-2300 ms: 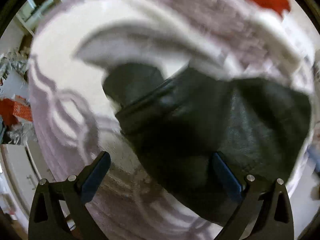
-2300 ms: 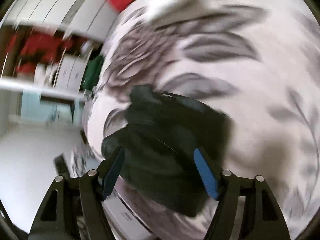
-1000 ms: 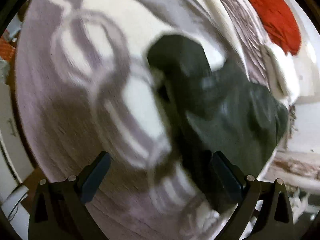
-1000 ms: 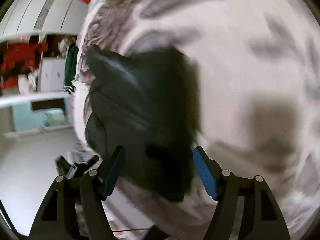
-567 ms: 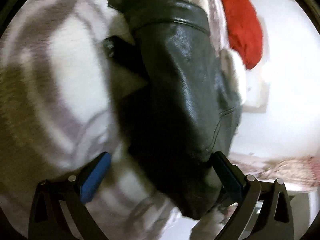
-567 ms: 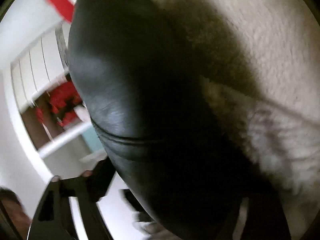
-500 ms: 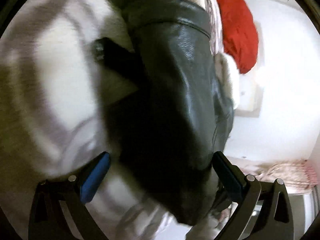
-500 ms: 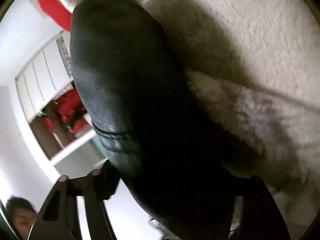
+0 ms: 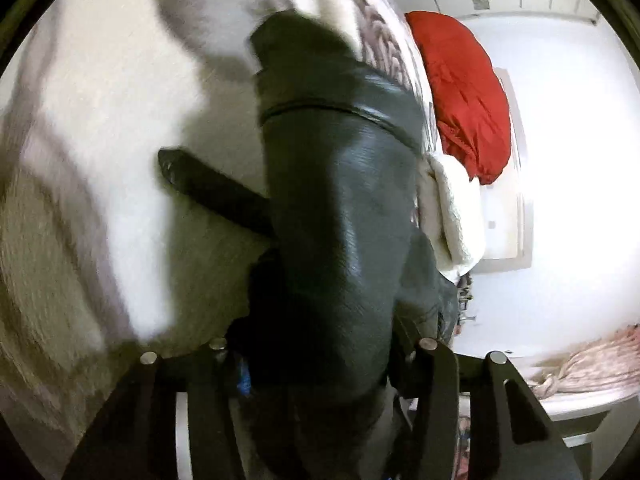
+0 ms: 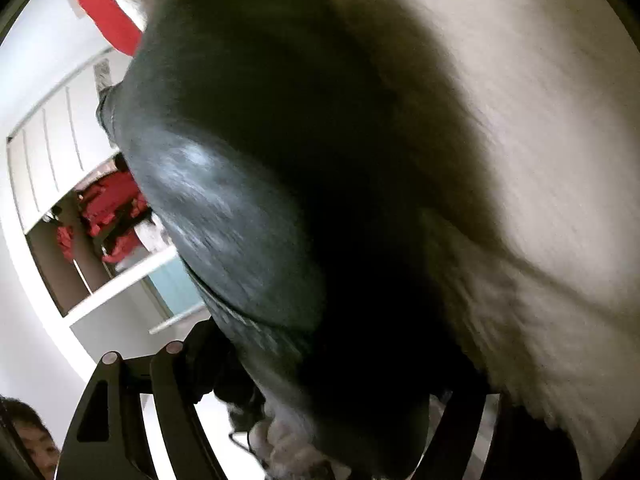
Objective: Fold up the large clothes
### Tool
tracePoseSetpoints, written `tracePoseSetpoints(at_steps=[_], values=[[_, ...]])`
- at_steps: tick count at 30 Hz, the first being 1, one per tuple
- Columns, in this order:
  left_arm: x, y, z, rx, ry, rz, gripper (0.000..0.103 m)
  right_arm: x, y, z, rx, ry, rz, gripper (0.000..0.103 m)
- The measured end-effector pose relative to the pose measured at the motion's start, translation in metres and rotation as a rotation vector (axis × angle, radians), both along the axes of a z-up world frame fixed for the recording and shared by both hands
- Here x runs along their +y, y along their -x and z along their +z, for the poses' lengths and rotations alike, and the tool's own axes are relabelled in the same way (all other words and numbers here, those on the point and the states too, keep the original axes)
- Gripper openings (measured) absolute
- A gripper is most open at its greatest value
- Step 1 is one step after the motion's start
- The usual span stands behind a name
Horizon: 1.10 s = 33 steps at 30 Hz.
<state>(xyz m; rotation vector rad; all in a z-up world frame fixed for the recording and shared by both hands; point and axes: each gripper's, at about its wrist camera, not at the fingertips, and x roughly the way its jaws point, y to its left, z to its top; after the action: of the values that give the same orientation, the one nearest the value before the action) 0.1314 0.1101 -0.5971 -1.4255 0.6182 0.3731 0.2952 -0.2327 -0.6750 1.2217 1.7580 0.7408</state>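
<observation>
A black leather jacket (image 9: 340, 216) lies bunched on a white and grey fleece blanket (image 9: 100, 120). My left gripper (image 9: 320, 364) has closed in on the jacket's near edge; the leather fills the space between its jaws and hides the pads. In the right wrist view the jacket (image 10: 248, 184) fills most of the frame. My right gripper (image 10: 332, 400) is around its edge, with the fingertips buried in the dark leather. The blanket (image 10: 520, 140) shows to the right.
A red cushion (image 9: 468, 92) lies at the blanket's far end, also seen in the right wrist view (image 10: 104, 4). A white folded cloth (image 9: 456, 216) sits beside the jacket. Shelves with red items (image 10: 104, 216) stand at the left. A person's head (image 10: 28, 436) shows at the lower left.
Both grippers have come down from above the blanket onto the jacket's edge. The left jaws, wide open half a second ago, have closed in on the leather. The jacket now bulges upward.
</observation>
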Motion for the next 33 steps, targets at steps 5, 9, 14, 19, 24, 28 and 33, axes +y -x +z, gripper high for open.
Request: tracePoseSetpoints(at_steps=[5, 9, 14, 19, 24, 28, 33], values=[[0.004, 0.003, 0.022, 0.005, -0.038, -0.020, 0.038, 0.014, -0.010, 0.022, -0.089, 0.012, -0.056, 0.053], [0.007, -0.023, 0.052, -0.021, -0.089, -0.036, 0.036, 0.013, -0.029, 0.053, -0.139, 0.011, -0.057, 0.044], [0.014, -0.065, 0.082, -0.084, -0.120, -0.061, 0.036, 0.008, -0.060, 0.105, -0.216, -0.014, -0.054, 0.043], [0.031, -0.123, 0.103, -0.165, -0.113, -0.091, 0.036, -0.008, -0.117, 0.165, -0.301, -0.017, -0.076, 0.043], [0.042, -0.213, 0.126, -0.259, -0.111, -0.115, 0.036, -0.019, -0.212, 0.221, -0.398, 0.005, -0.115, 0.043], [0.052, -0.276, 0.124, -0.312, -0.092, -0.112, 0.036, -0.029, -0.304, 0.259, -0.469, 0.033, -0.127, 0.043], [0.066, -0.357, 0.104, -0.344, -0.077, -0.089, 0.036, -0.034, -0.434, 0.279, -0.527, 0.084, -0.091, 0.042]])
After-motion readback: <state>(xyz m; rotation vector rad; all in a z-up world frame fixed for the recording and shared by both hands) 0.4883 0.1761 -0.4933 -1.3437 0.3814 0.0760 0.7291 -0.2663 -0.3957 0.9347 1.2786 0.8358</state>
